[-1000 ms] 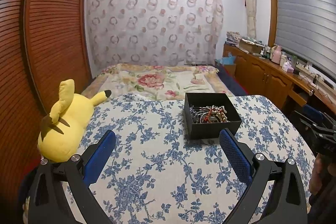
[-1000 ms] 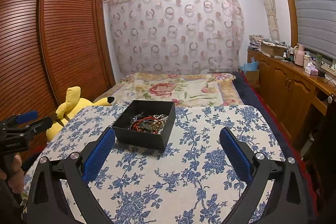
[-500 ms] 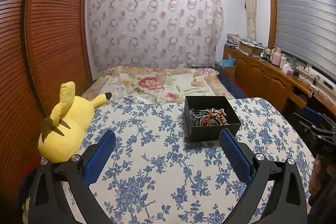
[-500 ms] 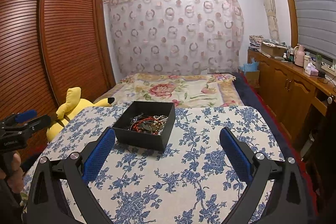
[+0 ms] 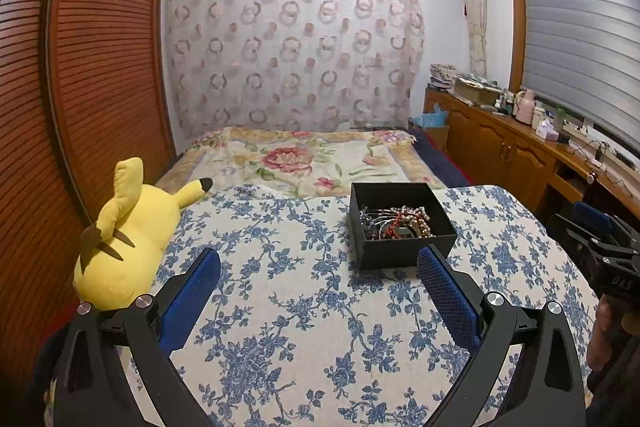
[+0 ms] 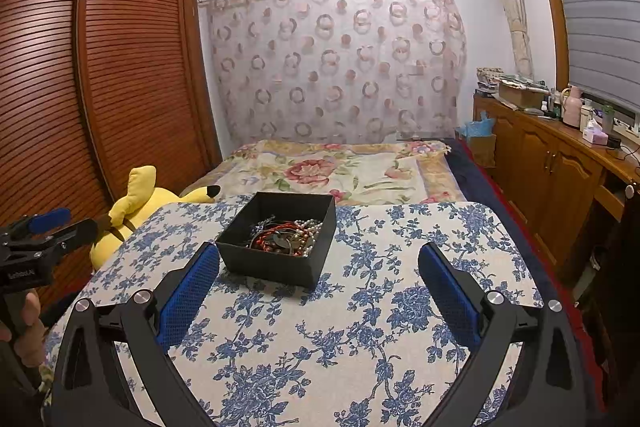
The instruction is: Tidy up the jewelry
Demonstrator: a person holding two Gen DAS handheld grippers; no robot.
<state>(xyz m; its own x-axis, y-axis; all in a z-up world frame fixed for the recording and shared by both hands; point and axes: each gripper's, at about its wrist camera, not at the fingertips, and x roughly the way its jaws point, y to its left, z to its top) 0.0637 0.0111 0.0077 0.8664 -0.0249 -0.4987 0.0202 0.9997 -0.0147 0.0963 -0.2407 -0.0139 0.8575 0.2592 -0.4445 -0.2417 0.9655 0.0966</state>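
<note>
A black open box (image 5: pixel 404 251) (image 6: pixel 276 265) stands on a table with a blue floral cloth (image 5: pixel 304 315) (image 6: pixel 360 339). In it lies a tangle of jewelry (image 5: pixel 396 223) (image 6: pixel 290 233): pearl beads, red cord, silver chains. My left gripper (image 5: pixel 320 263) is open and empty, above the table, with the box ahead and to the right. My right gripper (image 6: pixel 320 259) is open and empty, with the box ahead near its left finger. Each gripper shows at the other view's edge: the right one (image 5: pixel 600 247), the left one (image 6: pixel 44 231).
A yellow plush toy (image 5: pixel 128 235) (image 6: pixel 140 203) lies at the table's left edge, by a wooden louvred wardrobe (image 5: pixel 80 87). A bed with a floral blanket (image 5: pixel 304 159) is beyond the table. A wooden sideboard with clutter (image 6: pixel 560 155) runs along the right wall.
Both grippers have crept slightly toward the box; it sits a little lower and nearer in both views. Both stay open and empty.
</note>
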